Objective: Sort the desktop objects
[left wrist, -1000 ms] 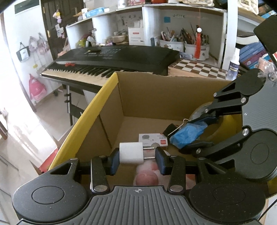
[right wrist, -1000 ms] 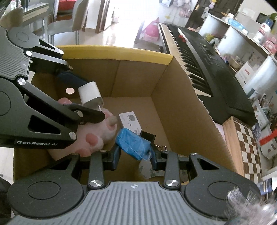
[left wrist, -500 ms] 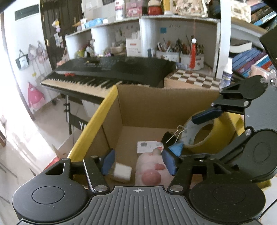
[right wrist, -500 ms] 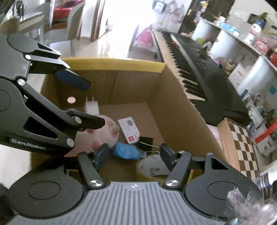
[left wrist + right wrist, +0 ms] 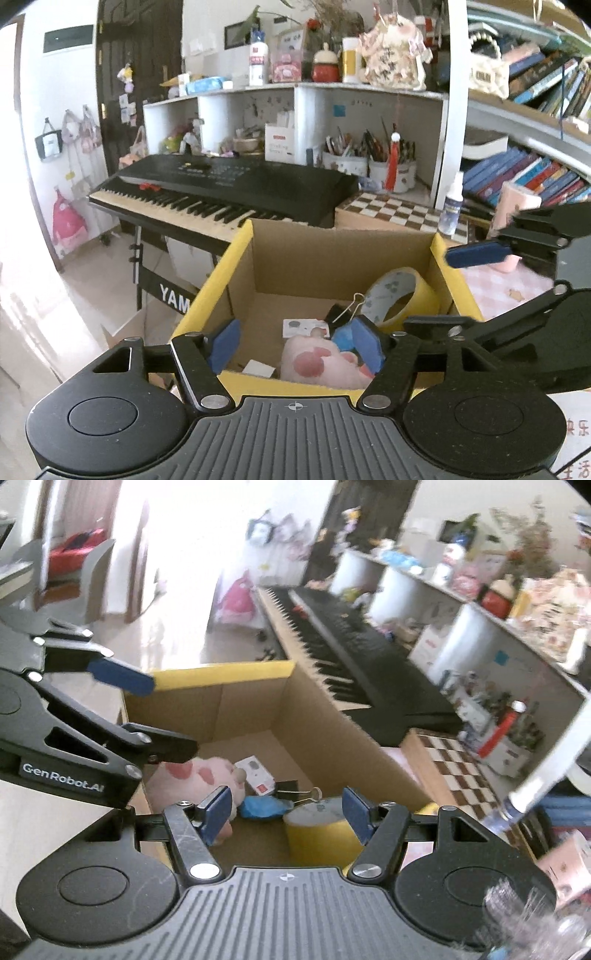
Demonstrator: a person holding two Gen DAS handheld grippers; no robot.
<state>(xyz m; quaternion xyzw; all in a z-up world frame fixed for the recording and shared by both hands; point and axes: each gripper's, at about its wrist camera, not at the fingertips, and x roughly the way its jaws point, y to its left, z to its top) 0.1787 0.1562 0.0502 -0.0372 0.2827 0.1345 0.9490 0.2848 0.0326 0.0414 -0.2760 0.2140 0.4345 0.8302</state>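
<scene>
Hovering over the cardboard box [image 5: 325,258], we hold both tools above its yellow-edged rim. Our left tool [image 5: 295,345] has just been spreading its jaws and pinches nothing — the white charger [image 5: 258,368] lies on the box floor at the near left corner. Just beside it to the right sits the pink plush toy [image 5: 317,363], with a small white card box [image 5: 304,327] behind it. Further right come the blue crumpled item [image 5: 264,807], a black binder clip [image 5: 291,788] and the yellow tape roll [image 5: 400,297] leaning in the right corner. Our right tool [image 5: 286,810] stands spread too, empty, the tape roll and the blue item lying below it in the box. A black keyboard [image 5: 221,188] stands behind the box.
</scene>
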